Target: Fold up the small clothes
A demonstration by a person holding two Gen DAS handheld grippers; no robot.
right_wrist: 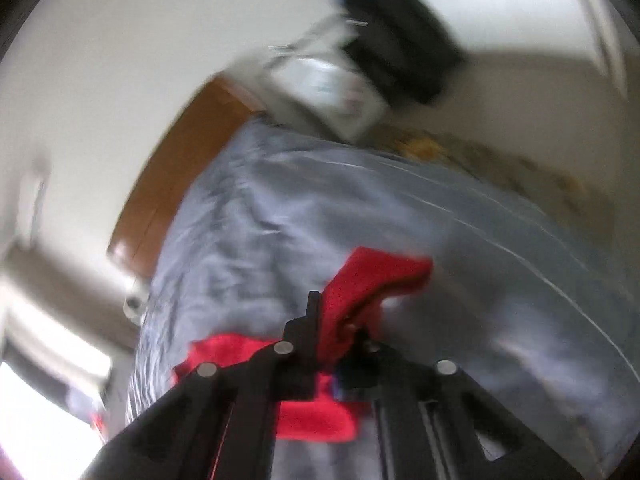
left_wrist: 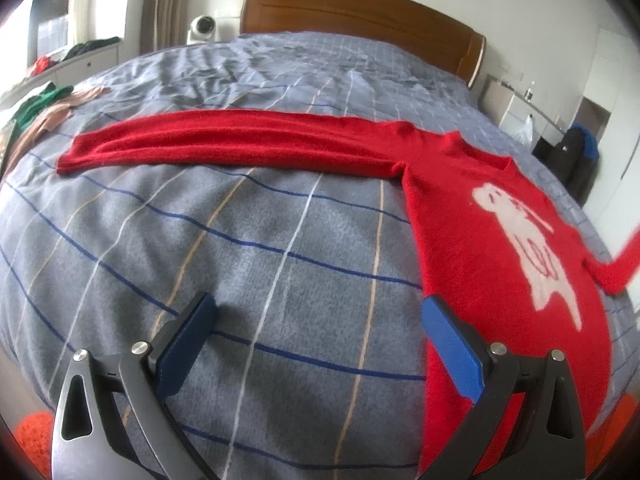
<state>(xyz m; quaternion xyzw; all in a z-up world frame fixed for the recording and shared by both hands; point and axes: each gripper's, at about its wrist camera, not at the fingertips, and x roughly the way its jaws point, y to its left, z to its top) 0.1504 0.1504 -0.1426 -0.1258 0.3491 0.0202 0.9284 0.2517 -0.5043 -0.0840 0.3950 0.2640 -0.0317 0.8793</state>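
Observation:
A red sweater (left_wrist: pixel 492 248) with a white animal figure lies flat on the grey checked bedspread (left_wrist: pixel 240 240). Its left sleeve (left_wrist: pixel 224 140) stretches straight out to the left. The right sleeve (left_wrist: pixel 616 268) rises off the bed at the right edge of the left wrist view. My left gripper (left_wrist: pixel 320 320) hovers open over the bedspread, its right finger over the sweater's hem, nothing between the pads. In the blurred right wrist view my right gripper (right_wrist: pixel 340 320) is shut on the red sleeve cuff (right_wrist: pixel 376 276), which sticks up past the fingertips.
A wooden headboard (left_wrist: pixel 360 12) backs the bed. Green and beige clothes (left_wrist: pixel 44 108) lie at the bed's left edge beside a white dresser (left_wrist: pixel 80 64). A nightstand (left_wrist: pixel 508 104) and a dark bag (left_wrist: pixel 568 156) stand to the right.

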